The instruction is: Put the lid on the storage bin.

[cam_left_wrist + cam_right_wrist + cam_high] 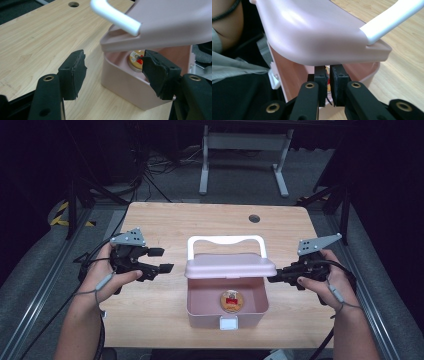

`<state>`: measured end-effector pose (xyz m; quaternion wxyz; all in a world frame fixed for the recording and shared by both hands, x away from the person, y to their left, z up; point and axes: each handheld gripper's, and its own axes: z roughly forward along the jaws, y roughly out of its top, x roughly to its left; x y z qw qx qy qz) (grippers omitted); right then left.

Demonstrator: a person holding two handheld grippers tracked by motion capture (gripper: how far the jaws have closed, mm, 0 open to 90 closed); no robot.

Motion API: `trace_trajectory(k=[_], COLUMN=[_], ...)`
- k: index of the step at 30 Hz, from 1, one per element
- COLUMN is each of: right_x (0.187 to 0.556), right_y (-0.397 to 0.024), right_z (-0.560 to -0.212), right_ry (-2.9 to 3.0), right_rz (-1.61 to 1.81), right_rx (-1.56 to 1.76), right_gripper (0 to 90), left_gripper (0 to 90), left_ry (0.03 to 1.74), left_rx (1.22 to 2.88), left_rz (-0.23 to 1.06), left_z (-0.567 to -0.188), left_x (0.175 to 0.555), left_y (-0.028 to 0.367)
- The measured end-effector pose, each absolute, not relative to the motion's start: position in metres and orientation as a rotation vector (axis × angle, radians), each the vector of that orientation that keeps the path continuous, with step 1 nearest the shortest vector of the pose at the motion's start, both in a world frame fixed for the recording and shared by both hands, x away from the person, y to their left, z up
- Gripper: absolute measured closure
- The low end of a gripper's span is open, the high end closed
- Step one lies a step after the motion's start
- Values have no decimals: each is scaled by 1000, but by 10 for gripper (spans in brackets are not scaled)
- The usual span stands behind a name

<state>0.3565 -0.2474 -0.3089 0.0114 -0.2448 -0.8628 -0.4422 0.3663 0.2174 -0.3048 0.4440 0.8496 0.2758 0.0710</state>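
A pink box (200, 314) stands at the table's middle, its lid (230, 266) raised partway, a white handle (225, 240) on top. Inside lies a round gold-rimmed disc with a red picture (232, 300). My left gripper (167, 260) hovers open a little left of the box. In the left gripper view its jaws (116, 75) frame the box corner (125, 82), the disc (136, 58) and the lid (175, 22). My right gripper (271, 279) is at the lid's right edge. Its jaws (328, 72) are nearly together, tips just under the lid (312, 32), with nothing seen between them.
The wooden table (165, 220) has a cable hole (254, 218) at the back right. A white latch (229, 324) sits on the box's front wall. Beyond the table stand a white frame (245, 142) and floor cables (150, 175). Bare wood lies left and right of the box.
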Motion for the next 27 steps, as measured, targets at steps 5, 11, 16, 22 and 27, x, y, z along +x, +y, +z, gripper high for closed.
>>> trace_trajectory(k=[5, 11, 16, 22, 27], right_x=[354, 350, 348, 342, 339], right_y=[-247, -244, -243, -240, -238], right_z=[-310, -313, -314, -315, -316], right_ry=[-2715, -2759, -2773, -2800, -2820], right_rz=[-1338, -1270, -1249, -1209, -1166], right_rx=[-751, -715, -693, -638, -621], right_gripper=[835, 819, 817, 814, 814], left_gripper=[355, 352, 352, 355, 355], left_ry=[700, 783, 822, 828, 837], left_rx=[2093, 2114, 2103, 2116, 2107], left_rz=[170, 233, 241, 235, 233], left_z=[-310, -315, -319, -322, -324], left_x=[375, 384, 392, 397, 399], left_y=[224, 231, 235, 233, 233])
